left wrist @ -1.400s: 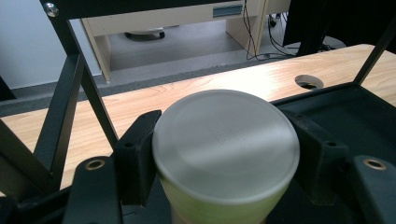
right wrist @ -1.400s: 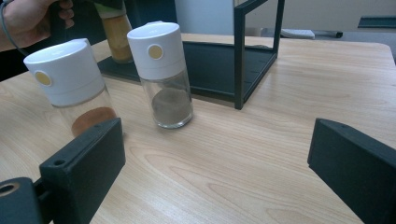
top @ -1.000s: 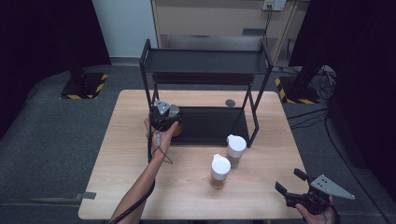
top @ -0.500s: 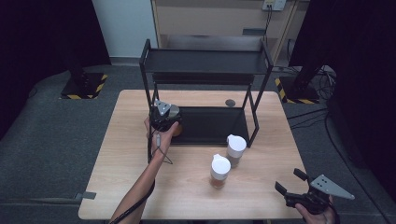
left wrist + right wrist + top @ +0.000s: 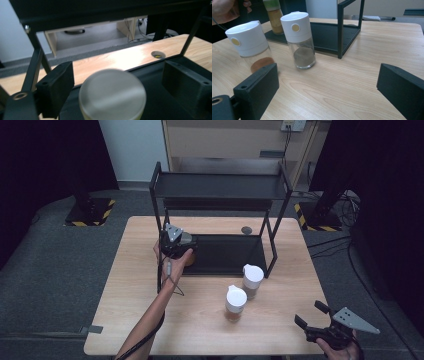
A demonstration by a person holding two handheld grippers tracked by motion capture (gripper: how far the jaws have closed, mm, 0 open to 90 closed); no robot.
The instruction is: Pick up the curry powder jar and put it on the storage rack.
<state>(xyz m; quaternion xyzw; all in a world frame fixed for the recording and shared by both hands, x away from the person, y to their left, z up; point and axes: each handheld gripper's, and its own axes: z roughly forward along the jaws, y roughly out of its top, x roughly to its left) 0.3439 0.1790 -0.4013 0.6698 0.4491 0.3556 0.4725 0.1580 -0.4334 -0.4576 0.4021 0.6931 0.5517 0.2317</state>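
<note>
In the high view the left gripper [image 5: 181,251] has just been opening its jaws around the spice jar [image 5: 188,251] standing on the rack's lower shelf [image 5: 230,254], in the left gripper view the jar's lid [image 5: 112,93] sits between parted jaws, apparently released, and in the right gripper view the right gripper [image 5: 329,90] waits with jaws apart over the counter [image 5: 367,45].

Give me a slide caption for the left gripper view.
Hand-held gripper, jaws just opened, around a silver-lidded jar on the black rack's bottom shelf.

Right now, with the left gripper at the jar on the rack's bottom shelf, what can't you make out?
- Jar: left gripper view, blurred, and the bottom edge cuts off its body.
- Jar: high view, mostly covered by the left gripper and hand.
- Left gripper's jaws have just been opening; any remaining pad contact unclear.
- Green-lidded jar's top: right gripper view, cut off.
</note>
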